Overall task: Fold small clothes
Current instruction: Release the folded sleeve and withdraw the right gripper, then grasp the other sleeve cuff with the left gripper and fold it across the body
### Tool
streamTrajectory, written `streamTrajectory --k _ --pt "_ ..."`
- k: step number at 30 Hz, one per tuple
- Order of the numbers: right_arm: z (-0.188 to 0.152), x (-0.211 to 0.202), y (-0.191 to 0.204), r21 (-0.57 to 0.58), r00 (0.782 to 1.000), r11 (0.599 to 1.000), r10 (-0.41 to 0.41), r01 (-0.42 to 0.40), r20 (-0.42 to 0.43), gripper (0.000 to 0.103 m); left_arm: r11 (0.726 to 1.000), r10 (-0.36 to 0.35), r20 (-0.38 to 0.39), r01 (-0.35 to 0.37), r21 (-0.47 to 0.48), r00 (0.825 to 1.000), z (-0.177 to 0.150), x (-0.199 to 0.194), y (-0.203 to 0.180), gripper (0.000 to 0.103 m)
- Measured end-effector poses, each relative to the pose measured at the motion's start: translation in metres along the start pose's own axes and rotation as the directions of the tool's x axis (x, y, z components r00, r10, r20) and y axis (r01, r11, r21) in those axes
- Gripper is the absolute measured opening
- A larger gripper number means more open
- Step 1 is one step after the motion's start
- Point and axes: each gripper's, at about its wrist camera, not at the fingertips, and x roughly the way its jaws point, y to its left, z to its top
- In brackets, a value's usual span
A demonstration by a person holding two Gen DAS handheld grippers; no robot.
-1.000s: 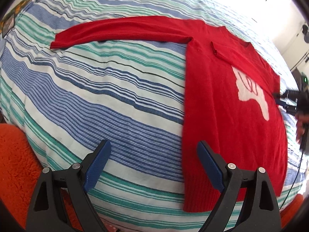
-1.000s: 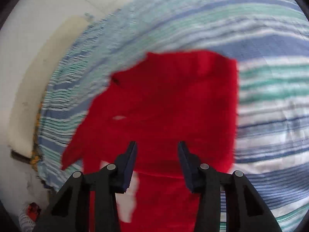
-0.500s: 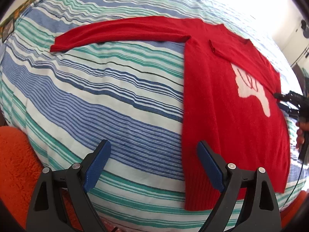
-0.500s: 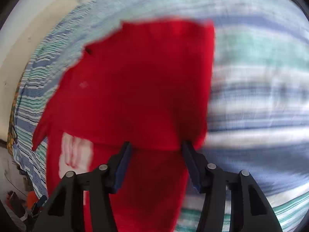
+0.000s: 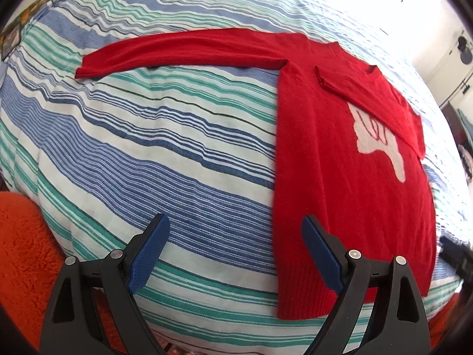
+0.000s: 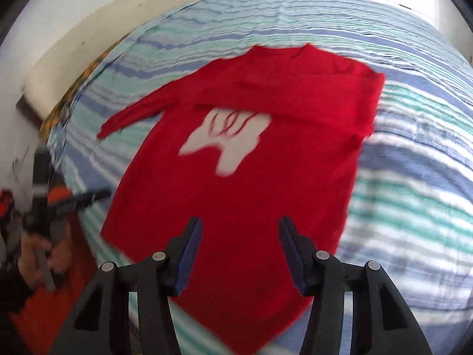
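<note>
A red sweater [image 5: 331, 183] with a white motif [image 5: 375, 139] lies flat on the striped bedspread [image 5: 147, 148]. One sleeve [image 5: 192, 47] stretches out to the left. The other sleeve [image 5: 369, 100] is folded across the chest. My left gripper [image 5: 235, 222] hovers open above the bedspread, its right finger over the sweater's left edge near the hem, holding nothing. In the right wrist view, my right gripper [image 6: 240, 222] is open above the lower body of the sweater [image 6: 251, 207], nothing between its fingers. The picture is blurred by motion.
An orange fuzzy fabric [image 5: 23, 236] lies below the bed's near-left edge. In the right wrist view a hand [image 6: 38, 260] holds the left gripper [image 6: 74, 201] at the left. A pale headboard [image 6: 103, 29] and a wall stand behind the bed.
My right gripper has drawn back from the folded sleeve toward the hem, rolled, and its jaws stand wider. The left gripper has stayed still.
</note>
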Motion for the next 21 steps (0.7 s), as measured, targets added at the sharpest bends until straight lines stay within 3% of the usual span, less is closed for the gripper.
streamTrajectory --k 8,16,21 --pt "-0.064 0.016 0.011 -0.016 0.988 1.000 -0.027 0.025 -0.153 0.054 1.000 0.015 -0.003 -0.015 0.010 1.000 0.000 0.002 -0.003 0.092" --pt "-0.077 0.002 0.026 -0.063 0.989 0.998 -0.030 0.021 -0.145 0.058 1.000 0.016 -0.010 -0.016 0.000 1.000 0.000 0.004 -0.002 0.092" --pt "-0.076 -0.009 0.032 -0.072 0.995 0.997 -0.022 0.015 -0.096 0.058 1.000 0.016 -0.003 -0.016 -0.004 1.000 0.000 0.002 -0.001 0.092"
